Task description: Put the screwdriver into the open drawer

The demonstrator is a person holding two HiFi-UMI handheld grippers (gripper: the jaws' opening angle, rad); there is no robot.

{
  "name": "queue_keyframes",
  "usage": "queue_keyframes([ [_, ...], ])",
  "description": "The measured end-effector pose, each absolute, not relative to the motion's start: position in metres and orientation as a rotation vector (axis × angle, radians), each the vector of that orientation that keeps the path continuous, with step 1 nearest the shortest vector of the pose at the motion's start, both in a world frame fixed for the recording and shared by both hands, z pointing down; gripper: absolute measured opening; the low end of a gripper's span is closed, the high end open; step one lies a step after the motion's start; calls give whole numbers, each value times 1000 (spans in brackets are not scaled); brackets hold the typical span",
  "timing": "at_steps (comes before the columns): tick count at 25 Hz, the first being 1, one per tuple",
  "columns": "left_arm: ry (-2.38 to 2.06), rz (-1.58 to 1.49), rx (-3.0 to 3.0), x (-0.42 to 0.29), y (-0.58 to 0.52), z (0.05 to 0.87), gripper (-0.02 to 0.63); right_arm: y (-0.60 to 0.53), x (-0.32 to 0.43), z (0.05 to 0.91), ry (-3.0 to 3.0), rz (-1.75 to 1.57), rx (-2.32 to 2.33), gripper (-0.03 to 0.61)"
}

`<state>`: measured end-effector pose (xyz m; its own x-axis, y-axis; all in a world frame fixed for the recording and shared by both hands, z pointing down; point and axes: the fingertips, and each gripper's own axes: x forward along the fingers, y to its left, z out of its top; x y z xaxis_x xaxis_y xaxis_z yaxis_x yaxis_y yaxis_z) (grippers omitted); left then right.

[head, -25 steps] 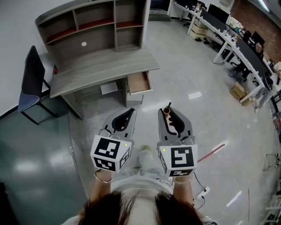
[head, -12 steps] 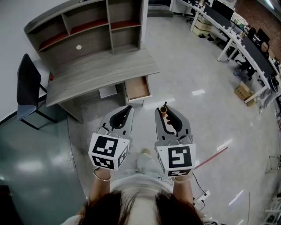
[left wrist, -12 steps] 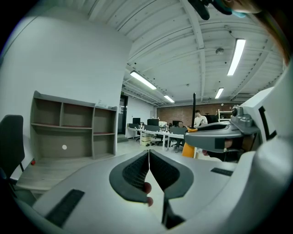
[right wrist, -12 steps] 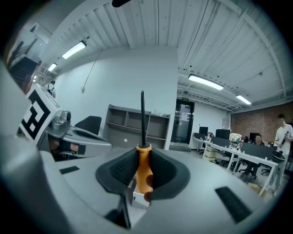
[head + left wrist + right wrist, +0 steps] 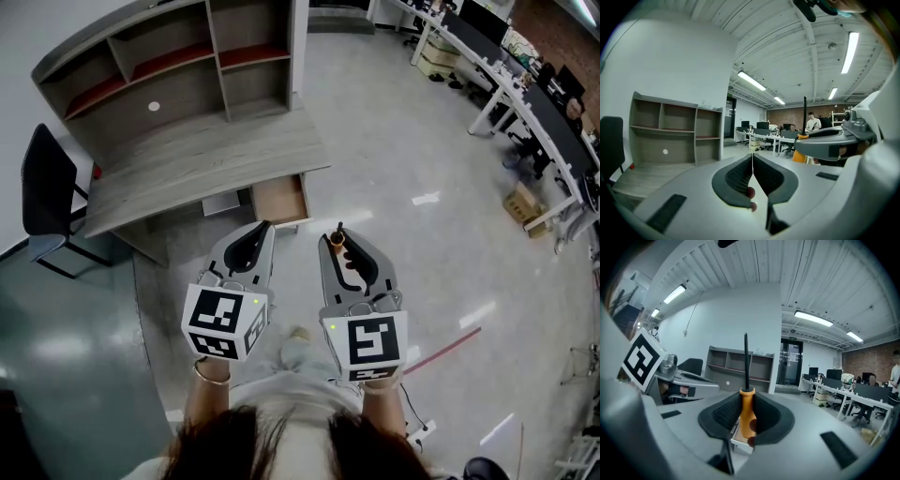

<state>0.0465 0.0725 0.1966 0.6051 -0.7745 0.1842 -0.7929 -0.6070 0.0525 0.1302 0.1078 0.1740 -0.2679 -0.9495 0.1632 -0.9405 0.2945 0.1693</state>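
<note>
My right gripper [image 5: 337,246] [image 5: 747,414] is shut on the screwdriver [image 5: 746,413], whose orange handle [image 5: 335,241] sits between the jaws with the black shaft [image 5: 746,361] pointing up. My left gripper [image 5: 261,234] [image 5: 752,171] is shut with nothing in it, beside the right one. The open wooden drawer [image 5: 279,199] sticks out of the grey desk [image 5: 197,164] just beyond both grippers; through the right jaws its front edge [image 5: 740,442] shows below the handle.
The desk carries a shelf unit [image 5: 178,66] with a small white disc [image 5: 154,107] in it. A black chair [image 5: 47,202] stands left of the desk. White office desks [image 5: 511,84] run along the far right, and a cardboard box [image 5: 525,203] sits on the glossy floor.
Both grippers and the head view have come nearer to the desk; the open drawer now lies just past the jaw tips. The screwdriver stays held in the right gripper.
</note>
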Motion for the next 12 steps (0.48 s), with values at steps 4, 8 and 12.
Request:
queue_keyframes([
  [4, -1393, 234, 2654, 47, 61, 202, 20, 89, 142, 182, -2344, -22, 1717, 89],
  [8, -1460, 265, 2585, 34, 53, 212, 20, 72, 148, 196, -2348, 0, 1687, 89],
  [12, -1509, 265, 2542, 20, 39, 217, 20, 56, 145, 206, -2360, 22, 1660, 89],
])
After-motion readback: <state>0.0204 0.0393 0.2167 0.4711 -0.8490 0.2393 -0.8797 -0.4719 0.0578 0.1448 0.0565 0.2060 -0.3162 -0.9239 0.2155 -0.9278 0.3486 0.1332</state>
